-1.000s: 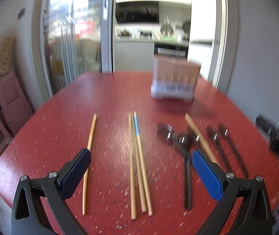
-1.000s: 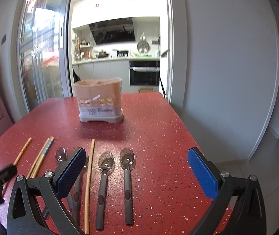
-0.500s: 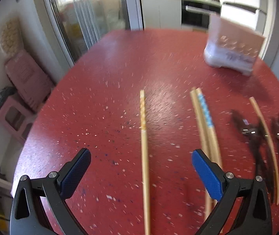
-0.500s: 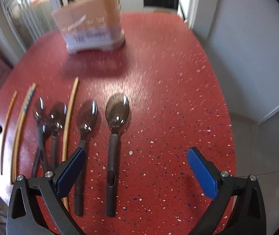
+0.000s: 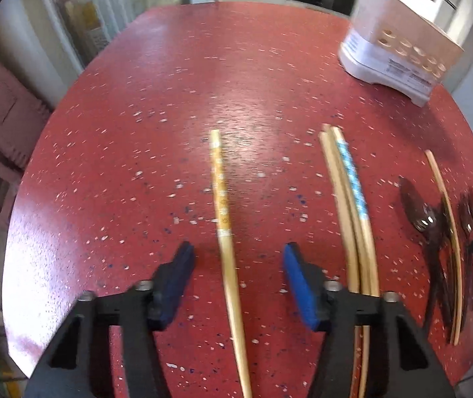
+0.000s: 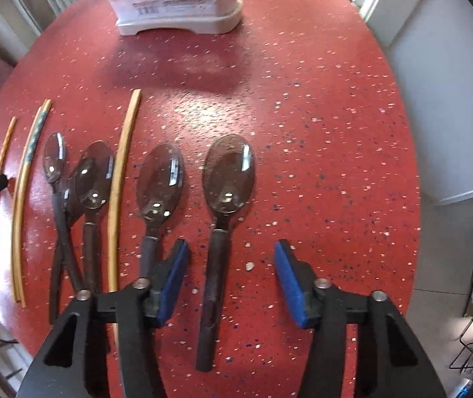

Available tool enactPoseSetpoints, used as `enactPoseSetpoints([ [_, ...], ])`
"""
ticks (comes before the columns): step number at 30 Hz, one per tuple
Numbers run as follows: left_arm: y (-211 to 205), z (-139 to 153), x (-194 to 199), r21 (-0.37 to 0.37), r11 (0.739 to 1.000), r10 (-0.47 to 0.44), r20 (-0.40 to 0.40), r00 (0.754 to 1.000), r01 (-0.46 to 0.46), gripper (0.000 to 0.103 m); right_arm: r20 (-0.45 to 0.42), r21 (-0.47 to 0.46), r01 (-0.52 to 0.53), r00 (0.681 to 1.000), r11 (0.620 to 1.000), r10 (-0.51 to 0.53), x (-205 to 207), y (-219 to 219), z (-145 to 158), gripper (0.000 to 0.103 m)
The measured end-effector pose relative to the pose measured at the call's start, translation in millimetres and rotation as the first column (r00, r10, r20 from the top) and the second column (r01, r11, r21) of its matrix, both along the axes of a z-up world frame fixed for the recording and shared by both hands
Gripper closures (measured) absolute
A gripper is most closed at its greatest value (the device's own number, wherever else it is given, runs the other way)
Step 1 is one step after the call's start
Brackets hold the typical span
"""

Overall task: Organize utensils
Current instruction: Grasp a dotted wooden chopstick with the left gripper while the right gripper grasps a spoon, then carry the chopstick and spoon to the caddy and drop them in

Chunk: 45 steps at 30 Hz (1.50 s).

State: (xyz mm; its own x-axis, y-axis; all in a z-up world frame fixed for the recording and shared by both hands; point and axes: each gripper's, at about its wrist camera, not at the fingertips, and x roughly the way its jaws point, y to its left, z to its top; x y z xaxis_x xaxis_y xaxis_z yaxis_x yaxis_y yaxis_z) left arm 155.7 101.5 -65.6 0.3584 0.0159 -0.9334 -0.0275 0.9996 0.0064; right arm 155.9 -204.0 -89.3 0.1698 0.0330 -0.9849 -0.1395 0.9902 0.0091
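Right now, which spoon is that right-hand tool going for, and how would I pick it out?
Start at the red speckled table and find the row of four spoons in front of the utensil holder. It is the rightmost spoon, lying alone. Unlike its neighbours, its dark handle lies between the blue fingers of the right gripper, which are closing around it.

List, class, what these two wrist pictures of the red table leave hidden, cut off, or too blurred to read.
- Left wrist view: the lone chopstick runs off the bottom edge; its near end is unseen.
- Left wrist view: the spoons at the right are smeared by blur; their number is unclear.
- Right wrist view: the utensil holder is cut by the top edge; its compartments are unseen.
- Right wrist view: the holder's label print is too blurred to read.
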Motion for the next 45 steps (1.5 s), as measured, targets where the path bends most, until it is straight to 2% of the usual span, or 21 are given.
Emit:
enactPoseSetpoints([
  [1, -3, 1, 2, -0.009, 1.0, -0.024, -0.007, 1.0, 0.023, 0.049, -0.007, -0.003, -0.001, 1.0, 1.0, 0.001, 8, 4, -1, 0.059],
  [2, -6, 2, 2, -0.012, 0.999, -0.044, -0.017, 0.999, 0.044, 0.057, -0.012, -0.003, -0.004, 1.0, 1.0, 0.004, 9, 4, -1, 0.063],
  [3, -11, 3, 2, -0.01, 0.998, -0.068, -0.027, 0.997, 0.068, 0.066, -0.018, -0.003, -0.013, 1.0, 1.0, 0.013, 12, 6, 1, 0.074],
  [4, -14, 3, 2, -0.005, 0.997, -0.081, -0.03, 0.996, 0.08, 0.067, -0.021, 0.001, -0.018, 1.0, 1.0, 0.018, 14, 7, 2, 0.085],
  [5, -16, 4, 1, -0.004, 0.996, -0.093, -0.029, 0.995, 0.093, 0.067, -0.023, 0.005, -0.029, 0.999, 1.0, 0.029, 16, 8, 4, 0.089],
  [10, -15, 10, -9, -0.049, 0.995, -0.09, 0.033, 0.995, 0.091, 0.067, 0.004, 0.044, -0.036, 0.999, 0.998, 0.036, 8, 5, 4, 0.09],
  [14, -13, 34, -19, -0.11, 0.991, -0.064, 0.125, 0.99, 0.078, 0.067, 0.089, 0.128, -0.06, 0.995, 0.99, 0.048, -2, -10, 23, 0.09],
  [17, -11, 60, -22, -0.16, 0.984, -0.041, 0.205, 0.978, 0.075, 0.067, 0.166, 0.216, -0.083, 0.985, 0.973, 0.047, -3, -19, 49, 0.09],
  [23, -23, 123, -3, -0.216, 0.971, -0.021, 0.357, 0.934, 0.104, 0.067, 0.288, 0.331, -0.112, 0.958, 0.937, 0.013, -8, -23, 90, 0.09],
  [25, -29, 142, 8, -0.23, 0.966, -0.016, 0.406, 0.914, 0.119, 0.067, 0.345, 0.352, -0.128, 0.939, 0.927, -0.002, 0, -20, 108, 0.09],
  [26, -32, 154, 18, -0.241, 0.962, -0.011, 0.436, 0.9, 0.128, 0.067, 0.362, 0.355, -0.134, 0.932, 0.925, -0.004, 6, -15, 103, 0.09],
  [27, -35, 162, 24, -0.249, 0.959, -0.006, 0.453, 0.891, 0.133, 0.067, 0.396, 0.363, -0.153, 0.918, 0.919, -0.004, 19, -14, 118, 0.09],
  [28, -39, 171, 36, -0.255, 0.957, -0.002, 0.475, 0.88, 0.14, 0.067, 0.407, 0.363, -0.157, 0.913, 0.919, -0.004, 18, -11, 118, 0.09],
  [31, -50, 191, 68, -0.266, 0.951, 0.002, 0.513, 0.859, 0.157, 0.067, 0.458, 0.376, -0.171, 0.889, 0.911, -0.022, 51, -4, 138, 0.09],
  [34, -67, 203, 103, -0.242, 0.956, -0.005, 0.557, 0.831, 0.168, 0.067, 0.497, 0.386, -0.177, 0.867, 0.905, -0.042, 78, -2, 151, 0.09],
  [38, -82, 220, 162, -0.259, 0.947, 0.005, 0.606, 0.795, 0.191, 0.067, 0.554, 0.385, -0.197, 0.831, 0.902, -0.056, 124, 4, 163, 0.09],
  [43, -97, 222, 215, -0.243, 0.952, 0.017, 0.651, 0.758, 0.188, 0.067, 0.611, 0.363, -0.223, 0.79, 0.905, -0.051, 166, 19, 167, 0.09],
  [45, -102, 217, 234, -0.234, 0.955, 0.028, 0.679, 0.733, 0.181, 0.067, 0.635, 0.344, -0.23, 0.771, 0.91, -0.045, 181, 26, 162, 0.09],
])
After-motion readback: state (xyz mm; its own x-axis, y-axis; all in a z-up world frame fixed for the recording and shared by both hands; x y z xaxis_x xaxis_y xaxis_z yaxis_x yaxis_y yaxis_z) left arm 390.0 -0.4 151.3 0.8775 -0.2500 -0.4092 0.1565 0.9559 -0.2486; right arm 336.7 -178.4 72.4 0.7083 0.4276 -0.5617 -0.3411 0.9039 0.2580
